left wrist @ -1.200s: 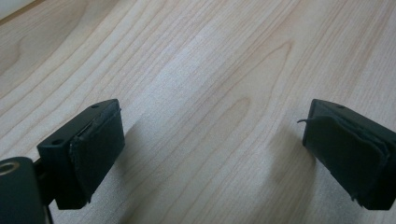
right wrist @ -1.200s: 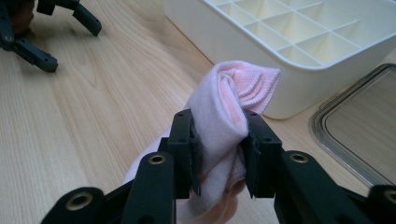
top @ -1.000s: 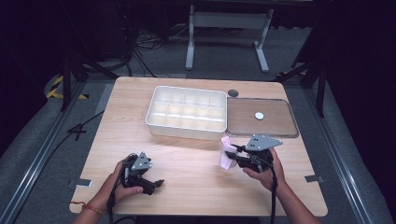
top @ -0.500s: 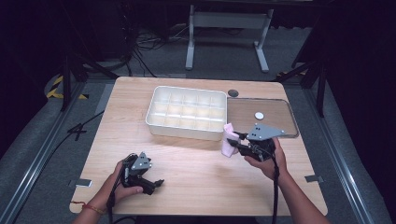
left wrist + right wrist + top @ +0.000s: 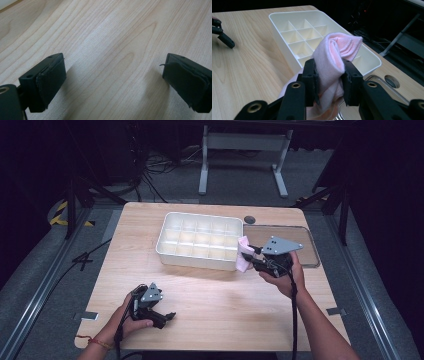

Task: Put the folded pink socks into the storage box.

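A folded pink cloth (image 5: 334, 55) is pinched between the pads of my right gripper (image 5: 329, 75). In the high view the right gripper (image 5: 252, 256) holds the pink cloth (image 5: 243, 254) in the air, just off the right end of the white divided box (image 5: 199, 240). The box is empty, with several small compartments (image 5: 297, 37). My left gripper (image 5: 167, 317) rests low over the bare wood near the table's front left, its jaws wide apart with nothing between the pads (image 5: 50, 80).
A clear flat lid (image 5: 305, 245) lies on the table right of the box, under the right hand. A round grommet hole (image 5: 249, 220) sits behind it. Open wood stretches between the two grippers. A metal stand (image 5: 240, 150) is beyond the far edge.
The right gripper has risen and moved away from the front edge toward the box's right end, carrying the pink cloth. The left gripper has stayed where it was.
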